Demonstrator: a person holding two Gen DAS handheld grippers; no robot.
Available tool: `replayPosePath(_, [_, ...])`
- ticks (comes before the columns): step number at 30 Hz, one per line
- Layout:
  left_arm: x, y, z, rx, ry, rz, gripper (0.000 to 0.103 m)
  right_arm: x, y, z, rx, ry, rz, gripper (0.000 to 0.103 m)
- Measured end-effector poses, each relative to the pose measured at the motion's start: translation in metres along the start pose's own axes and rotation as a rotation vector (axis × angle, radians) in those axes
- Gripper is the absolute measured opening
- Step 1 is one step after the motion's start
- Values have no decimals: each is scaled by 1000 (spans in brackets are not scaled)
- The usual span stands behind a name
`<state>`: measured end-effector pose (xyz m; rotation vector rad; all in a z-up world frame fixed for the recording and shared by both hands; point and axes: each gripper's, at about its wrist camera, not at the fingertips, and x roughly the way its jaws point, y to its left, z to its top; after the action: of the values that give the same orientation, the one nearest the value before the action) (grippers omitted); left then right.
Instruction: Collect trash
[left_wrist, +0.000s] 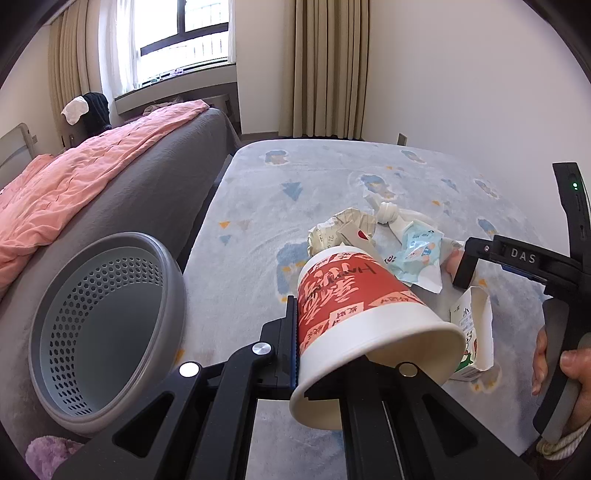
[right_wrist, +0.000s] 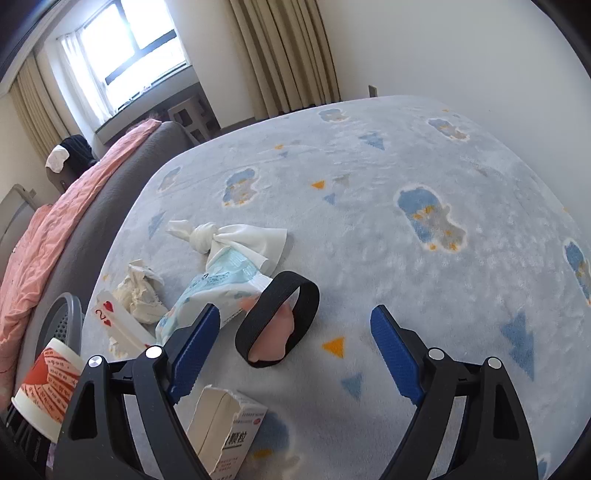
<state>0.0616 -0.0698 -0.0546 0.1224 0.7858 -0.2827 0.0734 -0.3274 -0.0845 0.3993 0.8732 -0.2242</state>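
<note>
The left gripper (left_wrist: 295, 332) is clamping the wall of a red and white paper cup (left_wrist: 354, 310), one finger outside and the other inside its open mouth, so the cup is lying tilted above the pale blue carpet (left_wrist: 258, 206) with its base pointing away. A grey perforated basket (left_wrist: 107, 325) is sitting at the carpet's left edge, against a grey bed (left_wrist: 147, 184) that is carrying a pink quilt (left_wrist: 81, 177).

The right gripper (right_wrist: 291, 350) is hanging with its blue-padded jaws spread wide and nothing between the pads, pointing down at the carpet. Just beyond its fingertips a black band (right_wrist: 277, 321) is lying looped around something pink.

The rest of the trash is lying together near the carpet's middle: a knotted white cloth (right_wrist: 229, 238), a light blue wrapper (right_wrist: 218, 288) touching it, a crumpled paper wad (right_wrist: 138, 295), a two of hearts playing card (right_wrist: 110, 317) beside the wad, and a torn white carton (right_wrist: 221, 432) lying closest to the right gripper. A hand (left_wrist: 565, 369) is gripping the right gripper's handle.
</note>
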Motion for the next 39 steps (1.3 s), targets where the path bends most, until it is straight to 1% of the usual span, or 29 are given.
replayPosePath(1, [1,1,0,0,2,-1,2,3,0,0,1,5,-1,82])
replayPosePath(3, [2,2,-1,-1,5,-4,2,5,0,-1,-5,7,-9,77])
replayPosePath(5, [4,3,-1,-4,8,-6,2,7,1,-2,-15,18,-8,60])
replayPosePath(6, [4,3,-2,-5,9,-7,2,7,1,-2,-17,20,2,57])
replayPosePath(8, [6,4,-2,-6,13,-10,2,5,3,-1,-25,12,9,47])
replayPosePath(9, [6,3,-2,-5,13,-10,2,4,5,-1,-33,6,8,44])
replayPosePath(11, [6,3,-2,-3,14,-11,2,1,7,0,-44,-1,16,28])
replayPosePath(12, [6,3,-2,-3,13,-12,2,0,8,0,-47,-4,20,25])
replayPosePath(14, [5,3,-2,-3,12,-12,2,-2,8,0,-54,-10,29,13])
replayPosePath(15, [5,3,-2,-3,12,-12,2,-4,8,-1,-54,-16,34,10])
replayPosePath(17, [5,3,-2,-3,13,-12,2,-9,8,-1,-55,-29,42,7])
replayPosePath(20, [5,3,-2,-2,14,-14,2,-20,10,0,-57,-48,56,5])
replayPosePath(26, [-2,2,-1,0,3,-19,2,-57,13,2,-76,-112,80,4])
replayPosePath(28, [-4,2,-1,-1,1,-21,2,-61,15,-2,-104,-105,63,4])
replayPosePath(29, [-4,1,-1,-2,1,-23,2,-59,17,-5,-119,-84,54,4])
replayPosePath(32, [-8,1,-2,0,-3,-27,2,-58,16,-15,-128,-47,72,4])
replayPosePath(39, [-19,4,-3,-2,-20,-26,2,-82,13,-30,-106,-61,52,4])
